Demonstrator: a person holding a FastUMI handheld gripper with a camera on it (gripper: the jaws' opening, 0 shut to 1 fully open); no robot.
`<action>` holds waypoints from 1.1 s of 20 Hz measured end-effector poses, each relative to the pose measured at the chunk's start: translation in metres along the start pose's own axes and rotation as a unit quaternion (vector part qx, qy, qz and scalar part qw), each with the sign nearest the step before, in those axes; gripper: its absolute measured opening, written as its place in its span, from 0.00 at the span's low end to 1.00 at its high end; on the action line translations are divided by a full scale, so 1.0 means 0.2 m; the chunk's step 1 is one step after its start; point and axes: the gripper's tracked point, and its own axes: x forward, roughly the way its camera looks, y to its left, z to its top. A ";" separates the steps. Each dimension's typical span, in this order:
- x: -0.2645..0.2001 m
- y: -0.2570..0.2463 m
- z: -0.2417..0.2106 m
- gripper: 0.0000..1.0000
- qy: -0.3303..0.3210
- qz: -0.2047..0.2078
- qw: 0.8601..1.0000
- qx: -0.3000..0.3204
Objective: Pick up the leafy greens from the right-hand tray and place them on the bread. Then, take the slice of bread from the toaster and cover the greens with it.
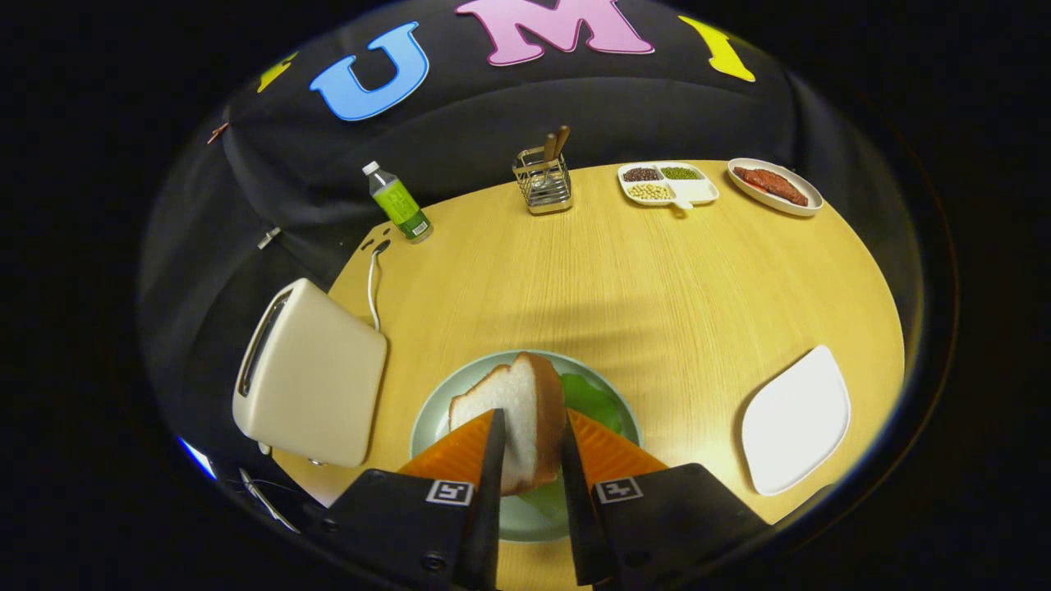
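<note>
White bread slice with brown crust [513,410]: held on edge, tilted, clamped between orange gripper fingers [468,447], above pale green round plate [427,427]. Green leafy greens [593,400]: lying on plate, under slice. Cream toaster [308,373]: left of plate. White empty tray [795,420]: right of plate.

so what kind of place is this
Probably a staged kitchen tabletop in a cloth-walled booth: a round wooden table with a toaster, a utensil holder and plates of food. The gripper holds a bread slice over a green plate.
</note>
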 end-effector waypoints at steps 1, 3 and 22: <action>-0.01 -0.03 -0.02 0.44 0.000 -0.014 1.000 -0.012; -0.02 -0.09 -0.02 0.58 -0.007 -0.037 0.999 -0.036; -1.03 -0.35 0.85 0.99 -0.277 -0.105 0.951 -0.092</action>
